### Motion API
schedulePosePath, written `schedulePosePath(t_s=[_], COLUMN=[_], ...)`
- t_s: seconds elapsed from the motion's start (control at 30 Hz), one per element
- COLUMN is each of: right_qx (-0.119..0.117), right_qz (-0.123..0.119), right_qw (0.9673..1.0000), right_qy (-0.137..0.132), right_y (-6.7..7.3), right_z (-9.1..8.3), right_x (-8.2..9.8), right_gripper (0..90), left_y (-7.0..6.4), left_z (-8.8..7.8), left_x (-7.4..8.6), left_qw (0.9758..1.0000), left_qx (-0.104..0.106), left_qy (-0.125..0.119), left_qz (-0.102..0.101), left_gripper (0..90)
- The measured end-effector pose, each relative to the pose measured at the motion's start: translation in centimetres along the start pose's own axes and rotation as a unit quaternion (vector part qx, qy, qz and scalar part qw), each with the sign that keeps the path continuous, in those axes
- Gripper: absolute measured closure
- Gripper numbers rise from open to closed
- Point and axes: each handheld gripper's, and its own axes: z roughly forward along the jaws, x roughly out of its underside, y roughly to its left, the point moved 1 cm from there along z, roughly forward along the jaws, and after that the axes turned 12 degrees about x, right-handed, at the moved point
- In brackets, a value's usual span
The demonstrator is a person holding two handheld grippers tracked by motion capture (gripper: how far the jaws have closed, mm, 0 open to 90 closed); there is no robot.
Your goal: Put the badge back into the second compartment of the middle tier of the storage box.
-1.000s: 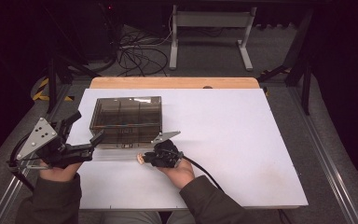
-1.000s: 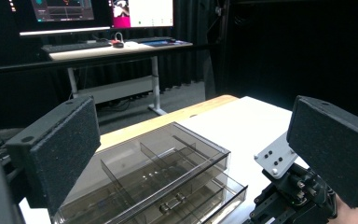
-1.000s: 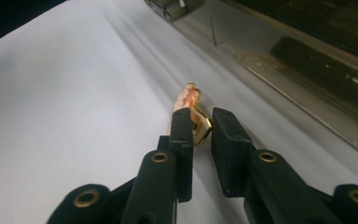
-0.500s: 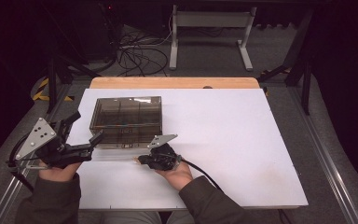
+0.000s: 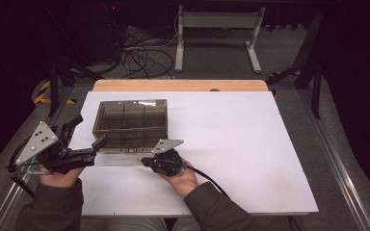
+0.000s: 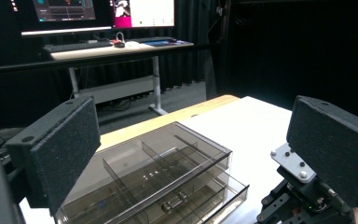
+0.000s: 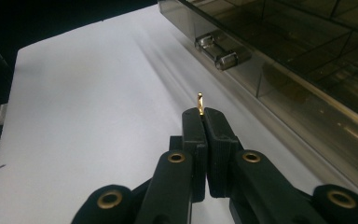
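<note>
High view: a smoky, see-through compartment box (image 5: pixel 131 124) sits on the white table (image 5: pixel 250 144), toward ten o'clock from the table's middle, with its drawer pulled a little way out toward the person. The left gripper (image 5: pixel 89 144) is held at the box's near-left corner, around eight o'clock from it, its jaws spread wide apart and holding nothing. In the left gripper view those two padded jaws frame the box (image 6: pixel 158 179), whose dividers and small clear drawer handle (image 6: pixel 173 202) are plain to see.

The right gripper (image 5: pixel 144 161) lies low over the table just in front of the drawer, at six o'clock from the box. In the right gripper view its jaws are pressed together on a tiny gold-coloured pin (image 7: pixel 200 102), which stands up from between the tips. The box front and its handle (image 7: pixel 219 49) lie at about one o'clock from the pin, near but apart from it.
</note>
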Motion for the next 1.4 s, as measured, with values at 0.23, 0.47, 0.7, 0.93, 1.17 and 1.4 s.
schedulePosePath(t_s=[0.23, 0.47, 0.7, 0.93, 1.17, 1.4], right_qx=[0.004, 0.01, 0.008, 0.011, 0.021, 0.037], right_qz=[-0.009, -0.013, -0.013, -0.018, -0.011, 0.004], right_qw=[0.9998, 0.9991, 0.9982, 0.9965, 0.9947, 0.9908], right_qy=[-0.019, -0.038, -0.058, -0.08, -0.1, -0.13], right_y=[0.3, 0.4, 0.3, 0.4, 0.1, -0.3], right_z=[-0.5, -0.9, -0.9, -0.9, -0.9, -0.7], right_x=[-0.6, -1.4, -1.9, -2.5, -3.0, -3.4], right_gripper=[88.8, 88.8, 88.7, 88.7, 88.7, 88.7], left_y=[0.0, 0.0, 0.0, -0.1, -0.3, -0.3], left_z=[0.1, 0.0, -0.3, -0.4, -0.3, -0.2], left_x=[0.1, 0.2, 0.3, 0.4, 0.4, 0.4], left_qw=[1.0, 1.0, 0.9999, 1.0, 0.9999, 1.0], left_qx=[0.002, -0.003, -0.008, -0.007, -0.009, -0.005], left_qy=[0.002, 0.004, 0.005, 0.005, 0.006, 0.008], left_qz=[-0.001, -0.002, -0.004, -0.004, -0.003, -0.002], left_gripper=[3.4, 3.4, 3.4, 3.4, 3.4, 3.4])
